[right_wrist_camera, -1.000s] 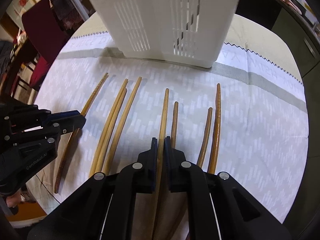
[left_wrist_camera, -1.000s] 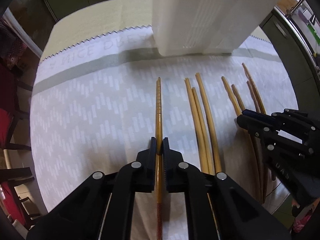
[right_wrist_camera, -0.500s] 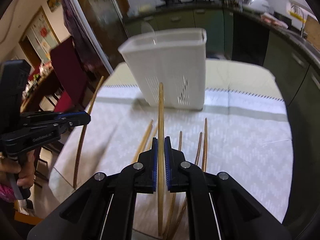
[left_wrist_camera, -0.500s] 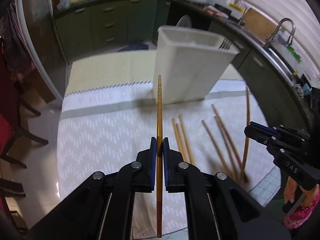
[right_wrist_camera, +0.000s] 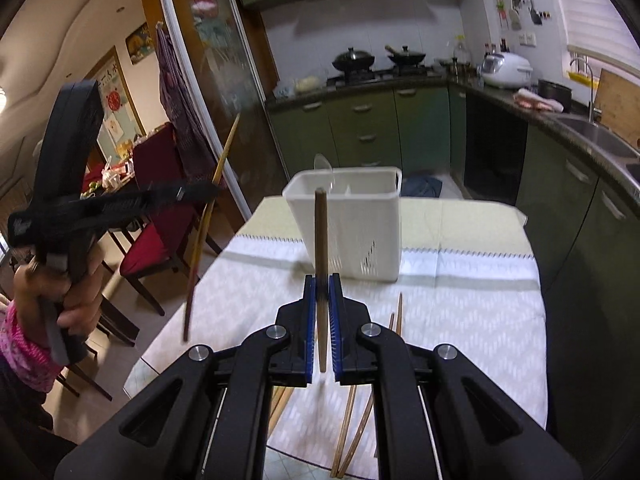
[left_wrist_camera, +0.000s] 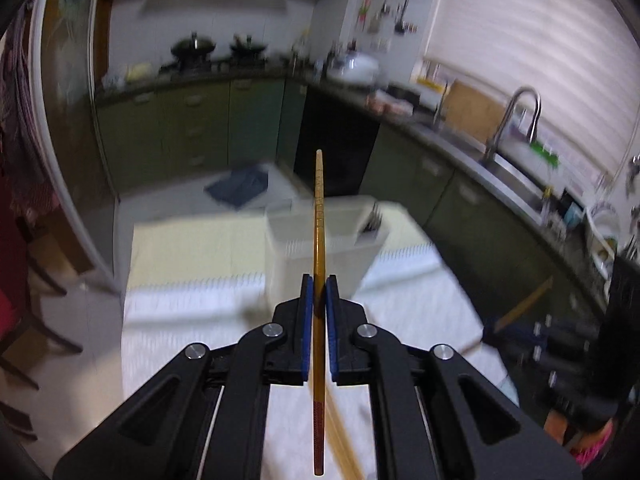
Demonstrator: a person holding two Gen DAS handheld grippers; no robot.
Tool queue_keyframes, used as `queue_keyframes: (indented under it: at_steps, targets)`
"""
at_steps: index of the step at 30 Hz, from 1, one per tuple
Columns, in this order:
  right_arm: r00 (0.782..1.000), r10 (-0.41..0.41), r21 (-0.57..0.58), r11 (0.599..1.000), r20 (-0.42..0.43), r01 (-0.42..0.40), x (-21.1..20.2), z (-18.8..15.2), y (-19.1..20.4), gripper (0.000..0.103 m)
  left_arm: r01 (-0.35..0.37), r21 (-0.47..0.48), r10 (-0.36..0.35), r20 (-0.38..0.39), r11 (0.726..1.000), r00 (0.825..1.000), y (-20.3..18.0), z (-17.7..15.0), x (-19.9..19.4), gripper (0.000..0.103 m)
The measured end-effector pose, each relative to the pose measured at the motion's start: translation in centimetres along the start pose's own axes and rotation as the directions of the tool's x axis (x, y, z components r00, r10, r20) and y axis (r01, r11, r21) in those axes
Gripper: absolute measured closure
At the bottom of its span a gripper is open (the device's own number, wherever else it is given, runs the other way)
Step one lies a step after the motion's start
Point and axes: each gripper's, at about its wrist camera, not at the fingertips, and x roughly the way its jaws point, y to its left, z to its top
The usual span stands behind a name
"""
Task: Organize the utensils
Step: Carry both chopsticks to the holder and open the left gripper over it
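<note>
So both grippers are mid-carry right now. The left gripper [left_wrist_camera: 319, 280] is clamped on a golden-brown ridged wooden chopstick [left_wrist_camera: 319, 216], and the right gripper [right_wrist_camera: 321, 278] is clamped on a darker plain wooden chopstick [right_wrist_camera: 320, 232]. Both sticks are up off the table, pointing toward 12 o'clock at the white slotted plastic utensil caddy [right_wrist_camera: 360, 232].

Looks like the drop-in step is next: get each tip over the caddy's open rim, tilt it down, then let go. There's already stuff inside, so aim for a free gap.

Room-wise it's fine above the white patterned tablecloth [right_wrist_camera: 460, 312]. Loose chopsticks [right_wrist_camera: 352, 420] lie near the table's 6 o'clock edge.
</note>
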Motion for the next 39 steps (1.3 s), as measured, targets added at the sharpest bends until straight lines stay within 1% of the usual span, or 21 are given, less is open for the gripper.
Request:
queue_keyframes:
  at_steps: [2,4,5,6,8,9,11,12,15,17,19,22,24,27,29,33,34,35,36,37,39]
  targets:
    - [1.000,0.003,0.001,1.000,0.004,-0.003,-0.4,0.4,0.0,0.096,0.019,-0.003,-0.019,0.071,1.000,0.997,-0.2,1.9,-0.2,0.097]
    - [1.000,0.005,-0.001,1.000,0.006,-0.005,-0.7,0.7,0.1,0.096,0.024,-0.009,-0.023,0.167,1.000,0.986,-0.3,4.1,-0.4,0.097]
    - [1.000,0.005,-0.002,1.000,0.005,-0.005,-0.8,0.8,0.1,0.096,0.037,-0.013,-0.033,0.229,0.999,0.973,-0.3,5.2,-0.5,0.097]
    - [1.000,0.005,0.000,1.000,0.004,-0.005,-0.8,0.8,0.0,0.096,0.038,-0.013,-0.033,0.264,0.999,0.964,-0.3,5.9,-0.5,0.097]
    - [1.000,0.006,0.005,1.000,0.003,-0.006,-0.8,0.8,-0.2,0.096,0.044,-0.004,-0.039,0.358,0.999,0.933,-0.3,7.3,-0.1,0.097]
    - [1.000,0.004,0.009,1.000,0.003,-0.004,-0.8,0.9,-0.4,0.096,0.043,-0.002,-0.039,0.381,0.999,0.924,-0.4,7.7,0.1,0.097]
    - [1.000,0.001,0.017,1.000,0.005,-0.001,-0.7,1.0,-0.9,0.096,0.038,0.006,-0.037,0.437,0.999,0.899,-0.7,8.5,1.2,0.097]
    - [1.000,0.000,0.020,1.000,0.005,0.000,-0.6,1.0,-1.0,0.096,0.033,0.007,-0.032,0.451,0.999,0.892,-0.7,8.6,1.6,0.097]
    - [1.000,-0.002,0.025,1.000,0.005,0.002,-0.4,1.3,-1.5,0.096,-0.007,0.026,-0.007,0.511,1.000,0.860,-1.3,8.4,3.3,0.097]
    - [1.000,-0.001,0.022,1.000,0.001,0.001,-0.3,1.4,-1.5,0.096,-0.027,0.034,0.005,0.532,0.999,0.847,-1.4,8.2,4.4,0.097]
    - [1.000,0.001,0.021,1.000,0.003,-0.001,-0.3,1.5,-1.6,0.096,-0.043,0.037,0.017,0.534,0.998,0.846,-1.4,8.1,5.9,0.097]
    - [1.000,-0.003,0.019,1.000,0.008,0.003,-0.3,1.8,-1.8,0.096,-0.059,0.035,0.032,0.519,0.998,0.854,-1.3,7.7,7.5,0.097]
    - [1.000,-0.007,0.019,1.000,0.012,0.007,-0.3,2.1,-1.9,0.096,-0.061,0.035,0.035,0.502,0.998,0.864,-1.1,7.1,8.4,0.097]
    - [1.000,-0.013,0.018,1.000,0.022,0.012,-0.2,2.9,-1.9,0.096,-0.076,0.043,0.046,0.484,0.996,0.874,-0.7,6.1,9.2,0.096]
    - [0.999,-0.014,0.017,1.000,0.031,0.014,-0.1,3.5,-1.8,0.096,-0.086,0.057,0.051,0.454,0.995,0.889,-0.6,5.4,9.8,0.096]
    - [0.998,-0.024,0.009,1.000,0.057,0.023,-0.2,5.1,-1.6,0.096,-0.104,0.071,0.064,0.424,0.992,0.904,-0.4,4.1,10.5,0.096]
    - [0.997,-0.031,0.008,1.000,0.070,0.030,-0.3,5.8,-1.6,0.096,-0.103,0.070,0.064,0.420,0.992,0.905,-0.3,4.0,10.5,0.093]
    - [0.996,-0.037,0.007,0.999,0.082,0.037,-0.3,6.4,-1.5,0.096,-0.103,0.074,0.063,0.415,0.992,0.908,-0.2,3.7,10.6,0.084]
    - [0.995,-0.040,0.007,0.999,0.091,0.039,-0.4,6.8,-1.4,0.096,-0.108,0.075,0.067,0.415,0.991,0.907,-0.3,3.6,10.5,0.079]
    - [0.994,-0.042,0.006,0.999,0.105,0.042,-0.6,7.4,-1.2,0.096,-0.111,0.077,0.069,0.417,0.991,0.906,-0.3,3.4,10.4,0.069]
    - [0.989,-0.046,0.006,0.999,0.141,0.046,-1.0,8.8,-1.1,0.096,-0.111,0.079,0.068,0.418,0.991,0.906,-0.3,3.2,9.9,0.067]
